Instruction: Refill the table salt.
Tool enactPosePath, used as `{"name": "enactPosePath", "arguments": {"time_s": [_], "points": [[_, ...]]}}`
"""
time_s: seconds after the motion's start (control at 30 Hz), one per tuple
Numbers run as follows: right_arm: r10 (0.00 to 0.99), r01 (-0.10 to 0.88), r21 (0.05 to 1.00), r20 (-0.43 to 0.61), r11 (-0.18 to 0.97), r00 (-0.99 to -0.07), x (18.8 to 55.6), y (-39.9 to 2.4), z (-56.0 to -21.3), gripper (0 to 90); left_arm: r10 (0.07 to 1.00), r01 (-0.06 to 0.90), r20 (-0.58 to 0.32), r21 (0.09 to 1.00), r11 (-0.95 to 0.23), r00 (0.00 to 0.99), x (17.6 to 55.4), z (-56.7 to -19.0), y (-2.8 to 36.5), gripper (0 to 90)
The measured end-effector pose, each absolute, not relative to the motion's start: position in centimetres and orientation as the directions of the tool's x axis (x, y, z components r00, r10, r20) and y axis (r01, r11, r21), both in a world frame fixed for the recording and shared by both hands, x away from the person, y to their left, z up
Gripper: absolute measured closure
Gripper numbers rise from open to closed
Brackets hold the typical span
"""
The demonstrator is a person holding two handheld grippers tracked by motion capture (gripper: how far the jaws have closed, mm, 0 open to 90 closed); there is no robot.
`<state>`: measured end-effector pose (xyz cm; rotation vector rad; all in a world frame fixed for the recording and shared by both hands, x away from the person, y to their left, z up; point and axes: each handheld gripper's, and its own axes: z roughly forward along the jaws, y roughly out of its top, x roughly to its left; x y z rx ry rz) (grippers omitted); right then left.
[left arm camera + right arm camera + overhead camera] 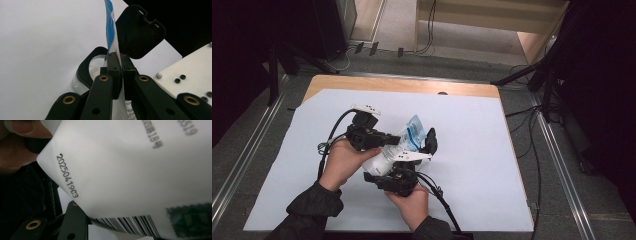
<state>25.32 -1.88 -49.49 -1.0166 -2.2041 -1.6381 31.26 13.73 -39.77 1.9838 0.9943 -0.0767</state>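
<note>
A white and blue pouch (412, 132) hangs in the air over the middle of the table. My left gripper (398, 139) comes in from the left, shut on the pouch's thin edge (111, 37); the jaws press together on it (121, 75). Just beyond stands a clear container (78, 85) with a black rim and an open black flip lid (140, 32) (430, 141). It sits at the tips of my right gripper (424, 150), which reaches up from below and seems shut on it. The pouch's printed back (125, 170) hides that grip in the right gripper view.
A white sheet (472, 150) covers the wooden table (402, 85). Cables trail from both grippers toward the near edge. Black stand legs (532, 75) and floor cables lie beyond the table's far and right sides.
</note>
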Motion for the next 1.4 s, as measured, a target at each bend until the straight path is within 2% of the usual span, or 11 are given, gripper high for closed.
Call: {"name": "enactPosePath", "arguments": {"time_s": [0.27, 0.6, 0.83, 1.4], "points": [[0.389, 0.639, 0.757, 0.553, 0.135, -0.737, 25.30, -1.95, -49.34, 62.5, 0.615, 0.670, -0.410, 0.689, -0.276, 0.674, 31.18, -39.59, 13.62, 89.9], [0.416, 0.613, 0.772, 0.509, 0.167, -0.754, 25.14, -1.76, -49.22, 59.6, 0.619, 0.669, -0.402, 0.688, -0.282, 0.675, 31.26, -39.60, 13.46, 90.0], [0.415, 0.615, 0.772, 0.513, 0.161, -0.752, 25.09, -1.90, -49.10, 63.0, 0.612, 0.670, -0.411, 0.689, -0.277, 0.675, 31.25, -39.52, 13.34, 90.0], [0.404, 0.620, 0.767, 0.521, 0.163, -0.752, 25.31, -2.00, -49.06, 63.6, 0.606, 0.662, -0.410, 0.697, -0.273, 0.682, 31.33, -39.57, 13.56, 89.8]]}}
